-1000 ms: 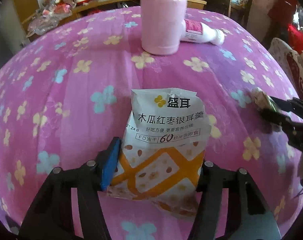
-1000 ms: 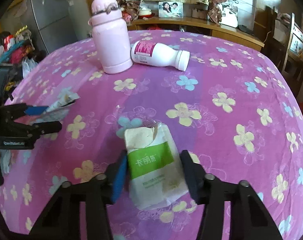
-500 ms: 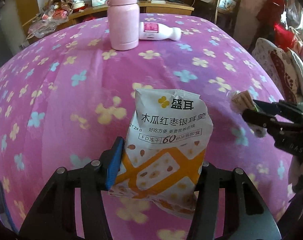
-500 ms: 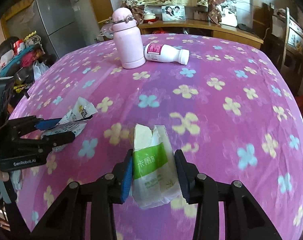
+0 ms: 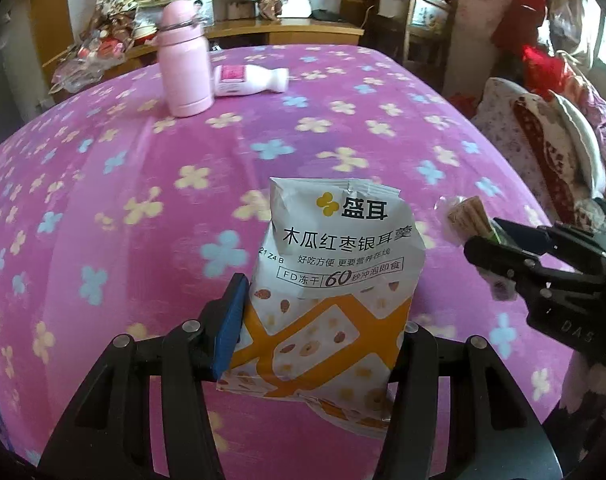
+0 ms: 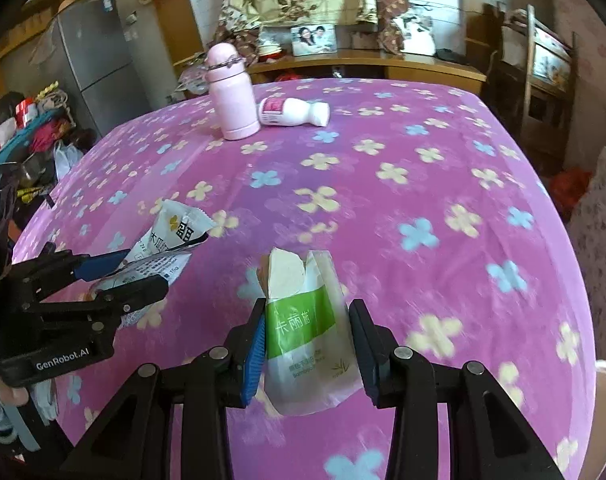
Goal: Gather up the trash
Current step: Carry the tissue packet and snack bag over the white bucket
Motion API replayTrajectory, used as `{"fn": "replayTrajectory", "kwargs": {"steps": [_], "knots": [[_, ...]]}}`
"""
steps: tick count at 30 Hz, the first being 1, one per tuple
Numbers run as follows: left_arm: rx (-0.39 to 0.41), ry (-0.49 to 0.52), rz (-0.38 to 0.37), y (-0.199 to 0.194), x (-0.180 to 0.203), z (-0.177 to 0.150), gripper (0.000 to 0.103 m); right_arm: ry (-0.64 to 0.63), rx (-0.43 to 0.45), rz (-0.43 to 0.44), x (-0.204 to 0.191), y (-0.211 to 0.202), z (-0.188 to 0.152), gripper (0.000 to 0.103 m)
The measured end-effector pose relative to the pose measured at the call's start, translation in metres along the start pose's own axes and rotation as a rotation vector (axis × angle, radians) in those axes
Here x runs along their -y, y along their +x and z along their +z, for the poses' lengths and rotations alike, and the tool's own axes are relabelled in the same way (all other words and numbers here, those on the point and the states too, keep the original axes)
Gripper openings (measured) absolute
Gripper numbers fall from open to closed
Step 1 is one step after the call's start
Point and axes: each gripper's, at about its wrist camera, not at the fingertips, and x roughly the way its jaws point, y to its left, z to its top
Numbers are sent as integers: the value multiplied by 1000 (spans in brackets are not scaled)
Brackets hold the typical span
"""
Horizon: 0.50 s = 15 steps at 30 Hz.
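Both hand-held grippers are pulling back from pink flask (image 5: pixel 185 65) w/ us: left hand-held gripper (image 5: pixel 317 336) is clamping snack packet (image 5: pixel 335 280), right hand-held gripper (image 6: pixel 307 344) pinching tissue pack (image 6: pixel 309 344), above bench (image 6: pixel 423 200).

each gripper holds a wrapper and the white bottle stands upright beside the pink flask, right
Not quite: the white bottle lies on its side beside the pink flask, as the right wrist view shows. Each gripper, left and right, does hold a wrapper.
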Motion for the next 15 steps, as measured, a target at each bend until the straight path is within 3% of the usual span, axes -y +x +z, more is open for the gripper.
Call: {"fn": "replayTrajectory", "kwargs": {"steps": [15], "knots": [[17, 98, -67, 3, 97, -3, 51, 120, 15, -93, 68, -63, -48, 39]]}}
